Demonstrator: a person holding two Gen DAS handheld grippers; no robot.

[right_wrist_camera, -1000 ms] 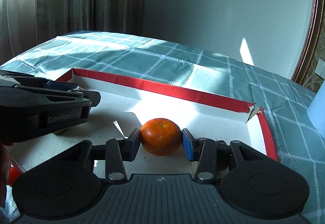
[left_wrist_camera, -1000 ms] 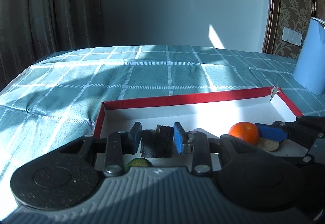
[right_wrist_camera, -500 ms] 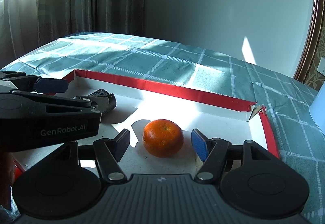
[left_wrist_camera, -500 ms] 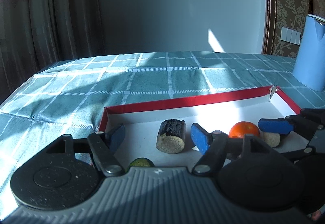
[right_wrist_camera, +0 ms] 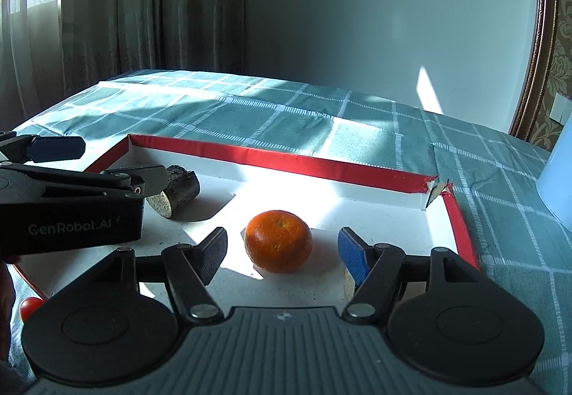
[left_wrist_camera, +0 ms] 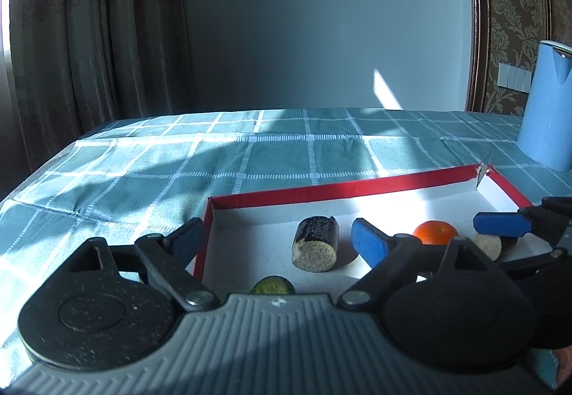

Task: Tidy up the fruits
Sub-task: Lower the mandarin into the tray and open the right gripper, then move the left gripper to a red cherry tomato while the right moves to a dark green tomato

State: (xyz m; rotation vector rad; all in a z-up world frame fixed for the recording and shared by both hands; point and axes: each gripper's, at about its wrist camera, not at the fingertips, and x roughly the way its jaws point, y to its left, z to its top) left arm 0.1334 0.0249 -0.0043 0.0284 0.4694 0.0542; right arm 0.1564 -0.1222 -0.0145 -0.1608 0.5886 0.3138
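Observation:
A shallow box (left_wrist_camera: 339,190) with a red rim and a white floor lies on the checked cloth. A dark-skinned cylinder piece (left_wrist_camera: 316,245) with a tan cut face lies in it. It sits between the opening jaws of my left gripper (left_wrist_camera: 277,241), and neither pad touches it. An orange (right_wrist_camera: 277,240) rests on the box floor between the opening jaws of my right gripper (right_wrist_camera: 282,252), with a gap on each side. The cylinder piece (right_wrist_camera: 176,190) shows beside the left gripper (right_wrist_camera: 107,162) in the right wrist view. The orange (left_wrist_camera: 434,232) shows past the left gripper's right pad.
A second tan-faced piece (left_wrist_camera: 489,245) lies under the right gripper's blue finger (left_wrist_camera: 499,225). A green fruit (left_wrist_camera: 272,286) peeks over the left gripper's body. A small red fruit (right_wrist_camera: 28,307) lies outside the box's near left edge. A blue kettle (left_wrist_camera: 547,116) stands at the right.
Both grippers have opened. The left let go of the dark cylinder piece and the right let go of the orange. Both things now lie free on the box floor.

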